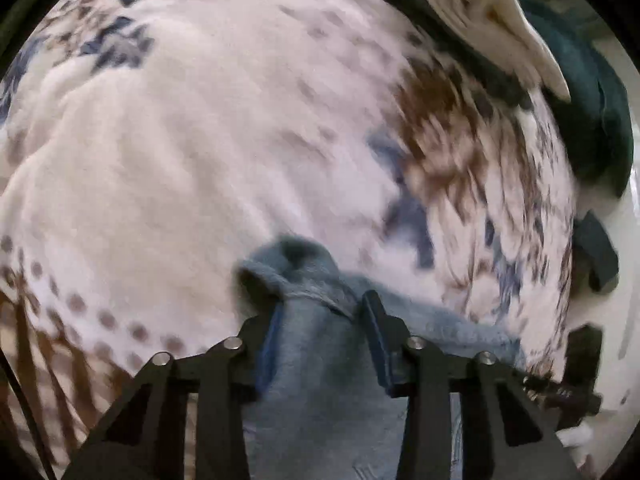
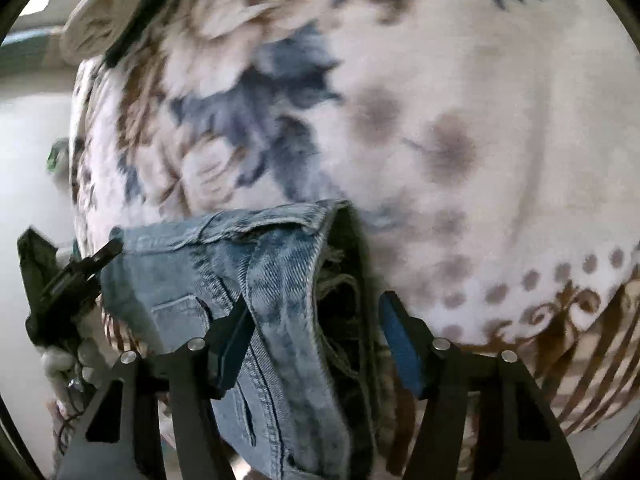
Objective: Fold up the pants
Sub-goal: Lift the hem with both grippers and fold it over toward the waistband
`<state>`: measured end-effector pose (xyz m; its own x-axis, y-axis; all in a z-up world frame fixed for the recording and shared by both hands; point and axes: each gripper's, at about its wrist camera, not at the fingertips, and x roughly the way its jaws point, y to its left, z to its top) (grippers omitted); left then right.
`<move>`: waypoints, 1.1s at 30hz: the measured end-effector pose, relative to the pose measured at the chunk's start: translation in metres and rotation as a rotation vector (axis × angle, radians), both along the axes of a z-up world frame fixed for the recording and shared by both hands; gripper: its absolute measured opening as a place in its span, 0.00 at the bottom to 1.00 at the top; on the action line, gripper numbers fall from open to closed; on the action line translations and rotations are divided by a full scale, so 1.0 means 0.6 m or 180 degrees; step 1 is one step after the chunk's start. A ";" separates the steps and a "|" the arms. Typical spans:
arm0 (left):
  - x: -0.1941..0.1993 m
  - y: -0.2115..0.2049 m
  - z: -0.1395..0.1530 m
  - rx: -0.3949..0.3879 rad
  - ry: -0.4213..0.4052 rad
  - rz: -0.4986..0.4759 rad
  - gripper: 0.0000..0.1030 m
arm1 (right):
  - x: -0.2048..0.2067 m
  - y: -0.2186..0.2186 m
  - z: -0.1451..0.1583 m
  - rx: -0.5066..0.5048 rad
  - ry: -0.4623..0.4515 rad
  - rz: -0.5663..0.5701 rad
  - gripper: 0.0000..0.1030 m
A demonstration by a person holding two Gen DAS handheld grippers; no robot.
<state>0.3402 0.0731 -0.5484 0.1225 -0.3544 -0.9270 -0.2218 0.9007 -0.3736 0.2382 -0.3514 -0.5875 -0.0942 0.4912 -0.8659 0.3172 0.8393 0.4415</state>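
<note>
Left gripper — fingers spread wide, pale blue denim of pants bunched between them; grip on cloth cannot be told. Right gripper also spread, thick fold of pants filling the gap, frayed hem showing. Pants lie across white blanket with brown and blue leaf print. Dark green cloth past blanket's far edge.

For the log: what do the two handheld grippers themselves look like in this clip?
Both look alike. The left gripper and right gripper have matte black triangular linkage arms with cut-out windows and round silver pivot pins. Each finger carries a blue pad. A thin black cable runs at the left view's lower left edge. No markings or sleeves show.
</note>
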 end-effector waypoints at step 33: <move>-0.145 -0.093 0.020 -0.0002 -0.0365 -0.0331 0.06 | -0.029 0.088 0.004 0.0498 -0.0392 0.0473 0.31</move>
<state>0.2534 0.0175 -0.5365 0.1902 -0.3714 -0.9088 -0.0831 0.9163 -0.3918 0.2210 -0.2988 -0.5849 -0.0739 0.6088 -0.7899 0.1310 0.7911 0.5975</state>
